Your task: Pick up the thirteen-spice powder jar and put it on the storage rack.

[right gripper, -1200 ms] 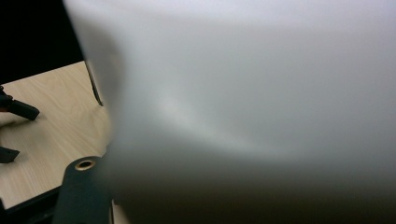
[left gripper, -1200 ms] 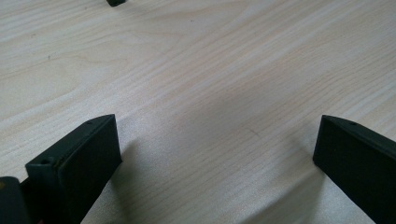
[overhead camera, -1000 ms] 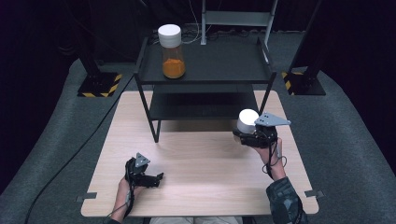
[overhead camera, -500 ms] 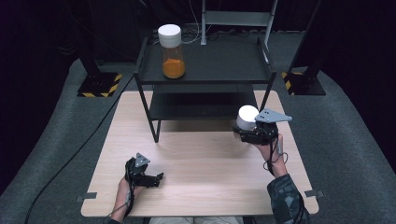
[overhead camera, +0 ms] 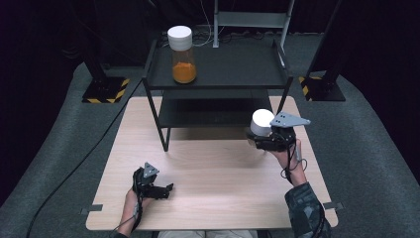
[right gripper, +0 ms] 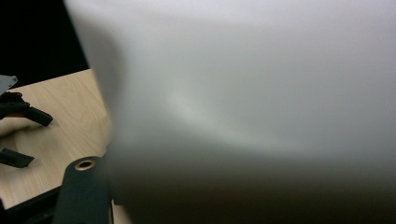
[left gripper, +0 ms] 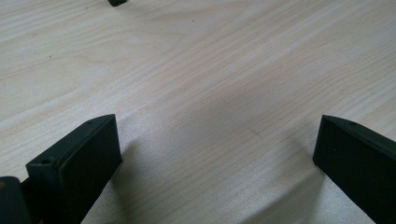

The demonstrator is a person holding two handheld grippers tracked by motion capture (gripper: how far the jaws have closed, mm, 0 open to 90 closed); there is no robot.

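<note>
Over at the left, the left gripper (overhead camera: 166, 190) sat low on the wooden table (overhead camera: 213, 168) near the front edge, held in the person's left hand (overhead camera: 132, 199). Its own camera showed what the high view could not: both black jaws stood wide apart with bare wood grain between them, holding nothing. A small dark scrap at the top edge of that view was cut off and could not be identified.

Further along, a black two-level shelf (overhead camera: 218, 69) stood at the back of the table, and a jar (overhead camera: 182, 55) with a white lid and orange contents stood on its top level, toward the left.

To the right, the right gripper (overhead camera: 257, 141) was clamped on a white-capped container (overhead camera: 261, 122), held up just in front of the shelf's right leg. From above, only the white top was plain; what lay below it was hidden by the gripper. Its own camera gave a blurred pale surface (right gripper: 243, 93) pressed close, one jaw at the bottom edge, and the left gripper (right gripper: 18, 135) far off.

I counted two grippers, two lidded containers, one shelf and one table.
</note>
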